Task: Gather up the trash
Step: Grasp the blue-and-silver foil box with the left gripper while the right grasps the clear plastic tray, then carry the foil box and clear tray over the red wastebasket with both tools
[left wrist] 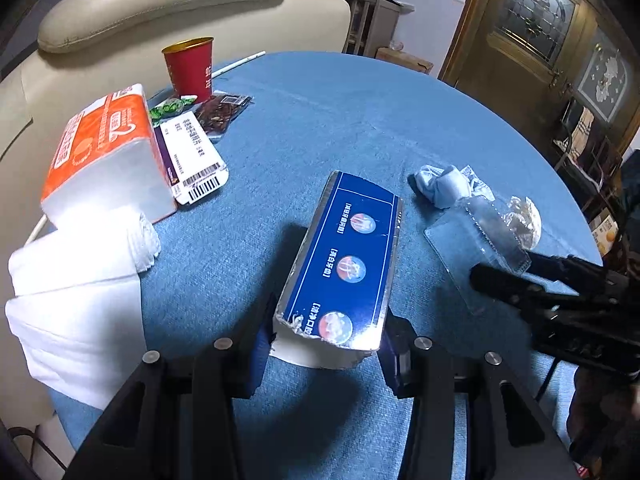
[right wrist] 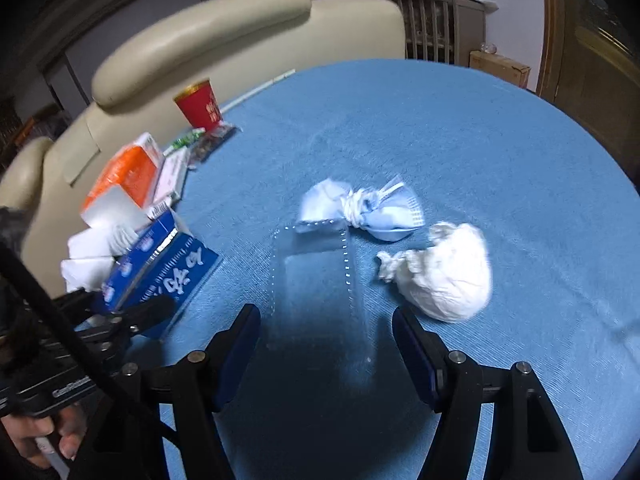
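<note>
L gripper (left wrist: 324, 348) clamps blue box (left wrist: 348, 260) | R gripper (right wrist: 326, 344) agape, prob over clear wrapper (right wrist: 316, 280)

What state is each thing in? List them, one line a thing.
left gripper: shut on the blue box.
blue box: torn at its near end, held.
right gripper: open, over the clear wrapper.
clear wrapper: flat on the cloth.
face mask: bundled, tied with its straps.
white tissue: crumpled.
red cup: upright.
</note>
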`<state>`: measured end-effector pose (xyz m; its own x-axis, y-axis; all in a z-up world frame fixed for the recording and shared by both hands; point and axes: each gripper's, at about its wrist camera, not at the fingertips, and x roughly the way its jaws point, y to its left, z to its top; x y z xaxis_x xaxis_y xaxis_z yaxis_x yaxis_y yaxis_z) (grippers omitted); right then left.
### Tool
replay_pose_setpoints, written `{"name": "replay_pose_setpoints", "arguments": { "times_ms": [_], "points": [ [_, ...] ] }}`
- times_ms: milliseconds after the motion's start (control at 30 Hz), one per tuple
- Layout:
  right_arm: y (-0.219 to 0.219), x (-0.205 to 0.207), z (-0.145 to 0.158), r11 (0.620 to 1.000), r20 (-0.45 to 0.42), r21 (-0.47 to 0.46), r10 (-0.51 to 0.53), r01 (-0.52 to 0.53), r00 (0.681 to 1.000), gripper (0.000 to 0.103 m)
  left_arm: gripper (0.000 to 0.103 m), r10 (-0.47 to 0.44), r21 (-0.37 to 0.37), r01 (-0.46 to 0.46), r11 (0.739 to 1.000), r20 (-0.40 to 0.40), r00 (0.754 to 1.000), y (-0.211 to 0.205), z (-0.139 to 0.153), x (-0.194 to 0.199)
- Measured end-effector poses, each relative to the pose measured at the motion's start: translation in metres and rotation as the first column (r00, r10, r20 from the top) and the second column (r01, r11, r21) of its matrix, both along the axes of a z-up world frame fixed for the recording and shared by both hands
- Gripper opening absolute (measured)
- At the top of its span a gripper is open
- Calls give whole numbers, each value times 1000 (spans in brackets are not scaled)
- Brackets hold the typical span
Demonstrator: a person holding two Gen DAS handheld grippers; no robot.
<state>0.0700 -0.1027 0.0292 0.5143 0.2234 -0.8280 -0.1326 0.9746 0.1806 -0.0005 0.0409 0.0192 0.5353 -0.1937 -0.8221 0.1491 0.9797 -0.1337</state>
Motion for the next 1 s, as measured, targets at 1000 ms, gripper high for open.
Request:
{"name": "replay_pose_setpoints", "arguments": {
  "times_ms": [1000],
  "points": [
    [-78, -193, 34, 947, 41, 91, -313, 308, 949, 50, 47, -147, 21, 147, 989, 40, 988, -94, 32, -111]
  ]
}}
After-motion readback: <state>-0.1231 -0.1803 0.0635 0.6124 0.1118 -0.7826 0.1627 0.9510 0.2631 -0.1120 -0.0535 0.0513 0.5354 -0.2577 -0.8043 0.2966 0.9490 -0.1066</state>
